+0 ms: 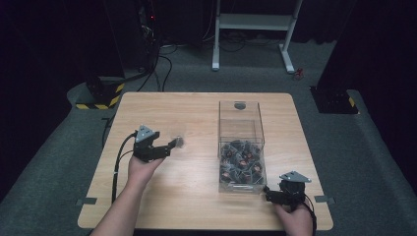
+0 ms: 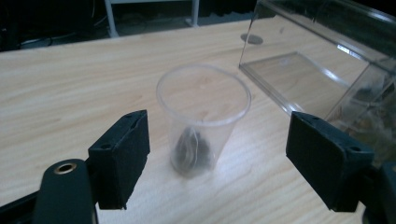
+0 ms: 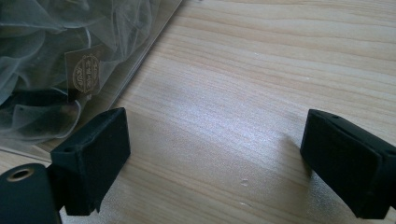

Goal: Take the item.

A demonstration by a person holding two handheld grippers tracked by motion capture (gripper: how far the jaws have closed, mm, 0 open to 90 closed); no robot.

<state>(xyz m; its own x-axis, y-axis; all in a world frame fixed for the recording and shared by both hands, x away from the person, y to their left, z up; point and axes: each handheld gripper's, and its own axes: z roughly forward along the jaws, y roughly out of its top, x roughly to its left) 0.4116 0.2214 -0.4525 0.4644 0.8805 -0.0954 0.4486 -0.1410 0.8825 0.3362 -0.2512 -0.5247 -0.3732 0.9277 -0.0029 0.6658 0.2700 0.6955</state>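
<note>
clear plastic cup (image 2: 203,116) stands free between the left gripper's (image 2: 217,161) parted jaws, clear box (image 2: 327,70) beside; right gripper's (image 3: 215,163) jaws apart.

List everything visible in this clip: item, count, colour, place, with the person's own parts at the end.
Table: one, light wood, centre.
Box: one, clear, right half of the table.
Sachets: many, sheer with dark contents, near end of the box.
Cup: one, clear, upright on the table between the left gripper's jaws, untouched, something dark inside.
Stand: one, white, on the floor beyond the table.
Left gripper: black, open.
Right gripper: black, open over bare wood beside the box.
</note>
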